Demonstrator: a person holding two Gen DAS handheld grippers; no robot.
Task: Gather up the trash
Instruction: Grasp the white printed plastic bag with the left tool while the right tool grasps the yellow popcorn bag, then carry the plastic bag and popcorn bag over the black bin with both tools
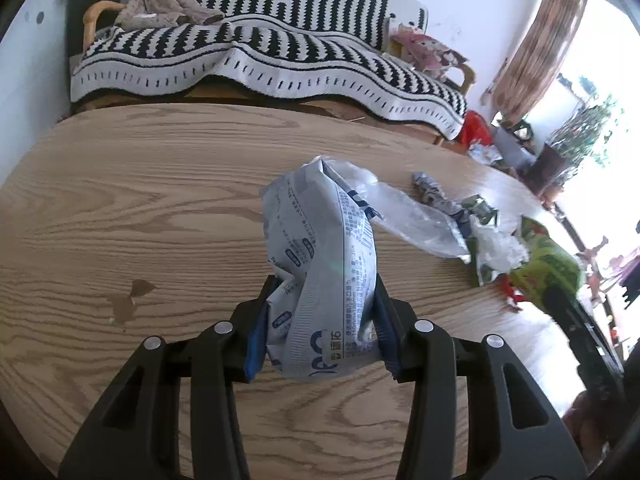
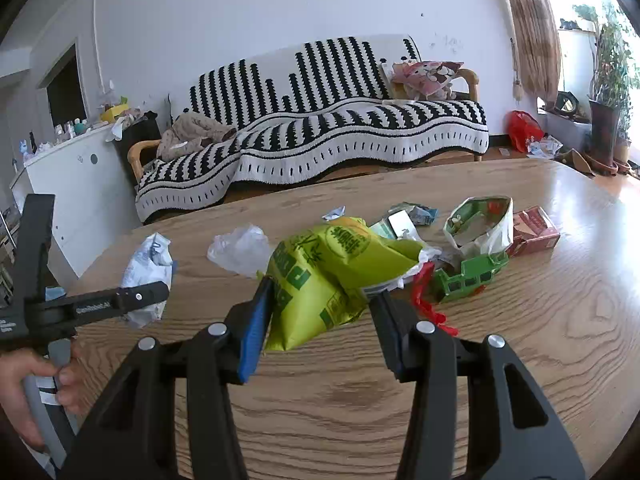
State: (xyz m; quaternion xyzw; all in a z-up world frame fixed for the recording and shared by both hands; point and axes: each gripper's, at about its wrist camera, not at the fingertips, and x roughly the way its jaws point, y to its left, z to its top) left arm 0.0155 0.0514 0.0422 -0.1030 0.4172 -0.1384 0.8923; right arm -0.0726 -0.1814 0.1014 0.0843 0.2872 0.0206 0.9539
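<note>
**Left wrist: both bags gripped**

Left gripper [image 1: 320, 320] clamps the white bag [image 1: 320, 256] above the surface [image 1: 140, 208]. Right gripper [image 2: 320, 320] pinches the green bag [image 2: 320, 276], partly closed. Keep the squeeze firm, lift clear of remaining litter [image 2: 476, 232].
</note>
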